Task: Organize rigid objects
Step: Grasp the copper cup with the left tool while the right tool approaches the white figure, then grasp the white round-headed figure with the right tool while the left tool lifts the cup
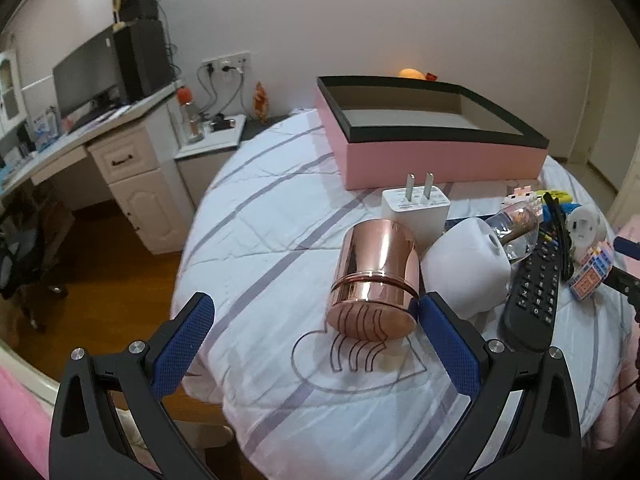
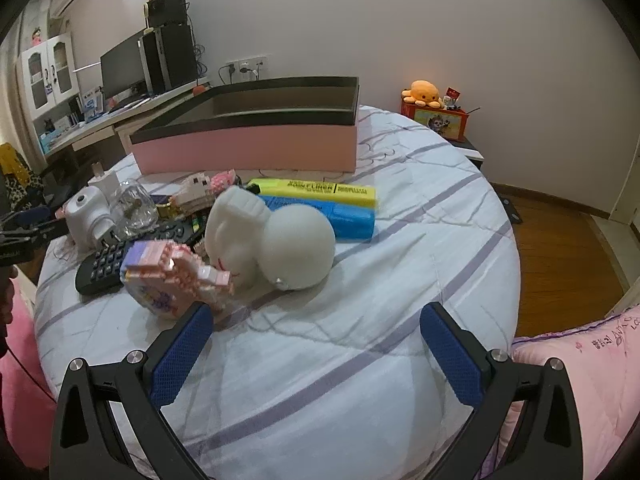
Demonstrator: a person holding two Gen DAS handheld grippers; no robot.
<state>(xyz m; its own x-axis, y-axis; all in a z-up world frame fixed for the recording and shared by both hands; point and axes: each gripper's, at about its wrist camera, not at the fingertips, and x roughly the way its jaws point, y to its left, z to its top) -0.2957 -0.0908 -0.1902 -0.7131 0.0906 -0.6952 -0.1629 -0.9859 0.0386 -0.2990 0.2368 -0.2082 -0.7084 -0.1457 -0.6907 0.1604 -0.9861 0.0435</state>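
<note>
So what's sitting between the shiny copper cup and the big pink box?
A white charger plug, prongs pointing up, stands between the copper cup and the pink box. The left wrist view shows it.

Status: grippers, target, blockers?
Left gripper open, right pad touching copper can. Right gripper open, empty. Pink box empty. White device crowds can.

White desk (image 1: pixel 100 136) with monitor (image 1: pixel 86 76), wall sockets (image 1: pixel 226 65), orange plush octopus (image 2: pixel 424 93), wooden floor (image 2: pixel 560 256)

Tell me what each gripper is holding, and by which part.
Nothing is held. The left gripper is open around the rose-gold canister, its right finger at the lid's edge. The right gripper is open over bare bedding.
</note>
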